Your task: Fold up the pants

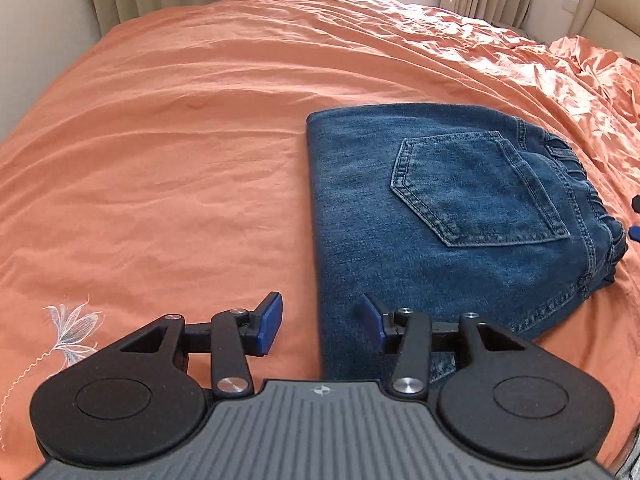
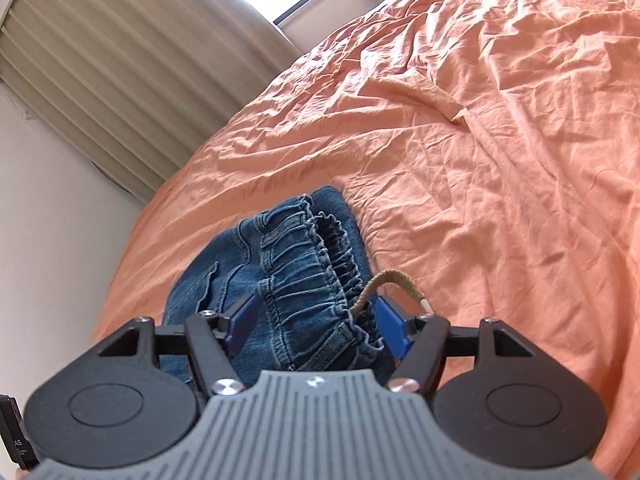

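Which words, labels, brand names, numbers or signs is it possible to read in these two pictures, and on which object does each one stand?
"AS": white letters on a black device at the lower left edge of the right wrist view; the rest is cut off.
A small round emblem, no letters, on the grey body of the left gripper and of the right gripper.
The jeans and the orange bedsheet show no readable text.

Only the letters "AS" can be read, on a small black device [image 2: 12,440] at the right-wrist view's lower left edge.
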